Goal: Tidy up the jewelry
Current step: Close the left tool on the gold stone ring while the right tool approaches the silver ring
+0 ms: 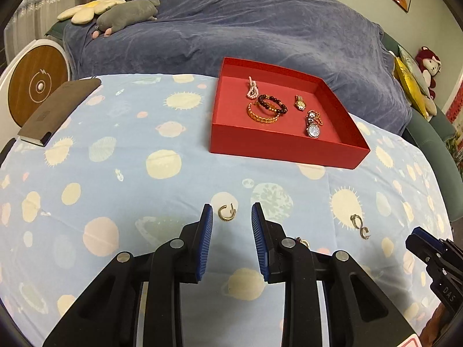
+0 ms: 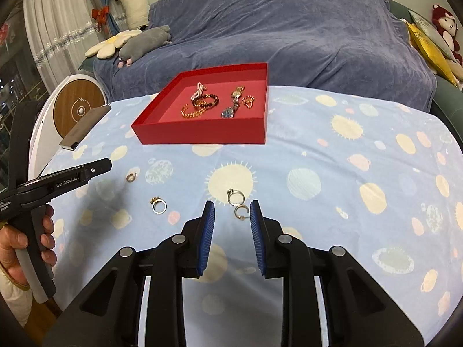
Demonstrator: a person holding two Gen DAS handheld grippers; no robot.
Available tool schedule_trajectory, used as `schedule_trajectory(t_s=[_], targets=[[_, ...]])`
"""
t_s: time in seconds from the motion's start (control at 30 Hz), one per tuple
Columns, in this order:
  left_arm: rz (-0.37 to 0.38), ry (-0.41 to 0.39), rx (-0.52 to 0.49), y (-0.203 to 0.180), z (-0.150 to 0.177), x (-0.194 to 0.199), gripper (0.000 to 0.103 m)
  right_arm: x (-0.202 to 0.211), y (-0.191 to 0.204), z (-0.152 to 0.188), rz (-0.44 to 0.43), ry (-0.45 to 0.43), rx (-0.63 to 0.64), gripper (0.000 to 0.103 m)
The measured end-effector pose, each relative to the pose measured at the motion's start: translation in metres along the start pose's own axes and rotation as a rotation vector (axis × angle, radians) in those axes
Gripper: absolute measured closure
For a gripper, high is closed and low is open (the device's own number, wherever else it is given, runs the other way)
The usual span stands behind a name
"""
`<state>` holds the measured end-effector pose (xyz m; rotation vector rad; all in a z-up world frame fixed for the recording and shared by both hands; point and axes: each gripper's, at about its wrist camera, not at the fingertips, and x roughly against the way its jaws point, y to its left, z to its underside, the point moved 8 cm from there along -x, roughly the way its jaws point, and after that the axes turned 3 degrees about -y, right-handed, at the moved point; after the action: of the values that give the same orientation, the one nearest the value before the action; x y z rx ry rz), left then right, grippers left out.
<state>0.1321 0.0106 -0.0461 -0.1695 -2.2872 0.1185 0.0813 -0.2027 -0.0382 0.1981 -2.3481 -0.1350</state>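
A red tray [image 1: 283, 148] [image 2: 202, 133] stands at the far side of the planet-print cloth. It holds bead bracelets [image 1: 272, 104], a gold chain bracelet and two watches [image 1: 313, 128]. My left gripper [image 1: 231, 217] is open low over the cloth, and a gold hoop earring [image 1: 226, 212] [image 2: 131, 177] lies just beyond its tips, untouched. My right gripper [image 2: 232, 211] [image 1: 428, 248] is open too. Two silver hoops [image 2: 238, 204] [image 1: 359, 225] lie on the cloth at its tips, one between them, with the pads clear of both. A gold ring [image 2: 158, 204] lies to their left.
A brown notebook [image 1: 58, 110] lies at the cloth's left edge beside a round white and wood device [image 1: 37, 86]. A sofa under a blue throw [image 1: 231, 29] with plush toys runs behind the table. A person's hand [image 2: 17, 240] holds the left gripper's handle [image 2: 72, 177].
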Motion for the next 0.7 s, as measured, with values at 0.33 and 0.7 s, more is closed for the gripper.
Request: schedule_trajectory(t_s=[0.33, 0.7], targets=[[0.031, 0.035, -0.066, -0.014, 0.029, -0.014, 0.061, -0.026, 0.005, 0.016, 0.003, 0.056, 0.020, 0.079], [0.119, 0.079, -0.132, -0.061, 0.047, -0.028, 0.055, -0.036, -0.001, 0.013, 0.006, 0.069, 0.006, 0.071]])
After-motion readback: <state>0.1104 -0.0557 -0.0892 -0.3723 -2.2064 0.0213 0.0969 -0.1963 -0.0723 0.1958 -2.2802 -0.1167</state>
